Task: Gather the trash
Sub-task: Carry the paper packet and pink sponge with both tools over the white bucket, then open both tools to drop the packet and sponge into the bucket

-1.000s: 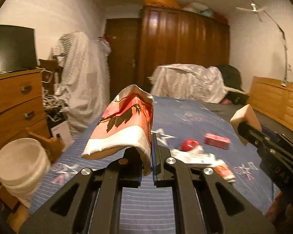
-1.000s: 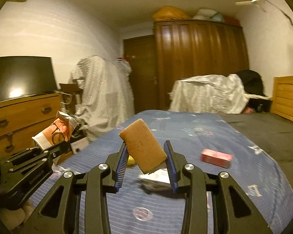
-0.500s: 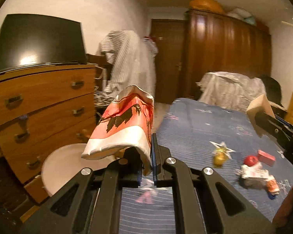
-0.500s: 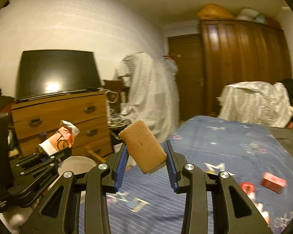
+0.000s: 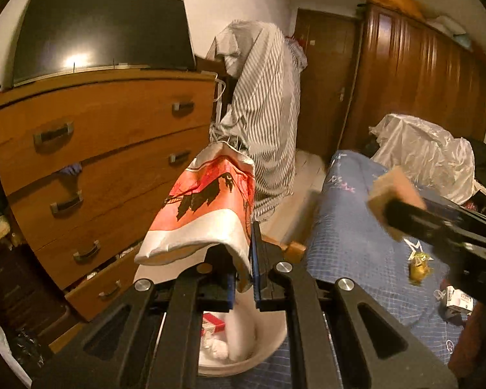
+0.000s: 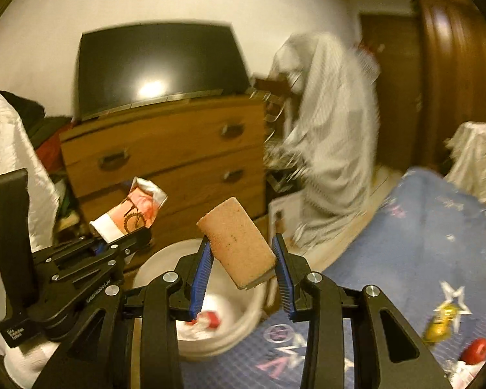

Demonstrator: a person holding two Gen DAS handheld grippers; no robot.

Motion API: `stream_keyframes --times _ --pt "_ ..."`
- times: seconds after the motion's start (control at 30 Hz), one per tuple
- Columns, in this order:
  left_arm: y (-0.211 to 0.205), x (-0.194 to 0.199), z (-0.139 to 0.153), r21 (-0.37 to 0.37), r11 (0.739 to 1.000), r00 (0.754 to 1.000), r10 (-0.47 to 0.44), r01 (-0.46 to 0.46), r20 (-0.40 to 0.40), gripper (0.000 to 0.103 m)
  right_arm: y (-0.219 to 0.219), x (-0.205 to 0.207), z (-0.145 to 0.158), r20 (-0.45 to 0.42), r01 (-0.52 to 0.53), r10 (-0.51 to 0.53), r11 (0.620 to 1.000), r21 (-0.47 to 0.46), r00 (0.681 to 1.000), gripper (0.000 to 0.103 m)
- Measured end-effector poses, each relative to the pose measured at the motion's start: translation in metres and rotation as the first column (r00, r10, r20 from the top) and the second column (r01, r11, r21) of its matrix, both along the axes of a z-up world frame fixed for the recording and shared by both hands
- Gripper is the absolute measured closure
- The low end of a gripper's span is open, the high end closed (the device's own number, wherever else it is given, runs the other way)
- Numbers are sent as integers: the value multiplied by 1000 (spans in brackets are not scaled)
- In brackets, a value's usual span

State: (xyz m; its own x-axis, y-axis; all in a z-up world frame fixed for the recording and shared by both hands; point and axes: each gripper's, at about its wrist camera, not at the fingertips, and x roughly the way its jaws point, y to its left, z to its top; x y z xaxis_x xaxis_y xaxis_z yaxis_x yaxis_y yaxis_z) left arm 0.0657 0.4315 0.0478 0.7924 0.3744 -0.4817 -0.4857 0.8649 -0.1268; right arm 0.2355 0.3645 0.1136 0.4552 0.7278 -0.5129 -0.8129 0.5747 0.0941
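Both grippers have swung over the white bucket (image 6: 239, 334), clamping wrapper (image 5: 210, 207) and sponge (image 6: 239, 246); only the right view shows both grips.

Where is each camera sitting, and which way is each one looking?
Left wrist: on the left gripper, looking along its fingers, shut on a red-and-white wrapper, toward the dresser; the right gripper shows at right.
Right wrist: on the right gripper, clamping a sponge, facing the dresser; the left gripper shows at left.
Both share: white bucket, dresser, TV, blue bed.
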Motion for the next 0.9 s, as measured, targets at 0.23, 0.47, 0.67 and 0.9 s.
stream_keyframes --times 0.23,0.47,0.67,0.9 --pt "46 25 -28 -114 992 985 -78 61 -154 96 83 36 -42 -171 -110 80 979 -171 982 65" --pt "73 44 -69 -202 976 946 -135 76 -295 96 129 61 -94 -300 -170 80 943 -285 951 65" --pt "87 46 -94 -235 970 928 -144 63 -344 95 137 65 -124 -343 -197 84 930 -309 936 62" --pt "96 41 -88 -191 981 945 -76 15 -318 44 119 74 -124 -341 -175 79 950 -258 937 53"
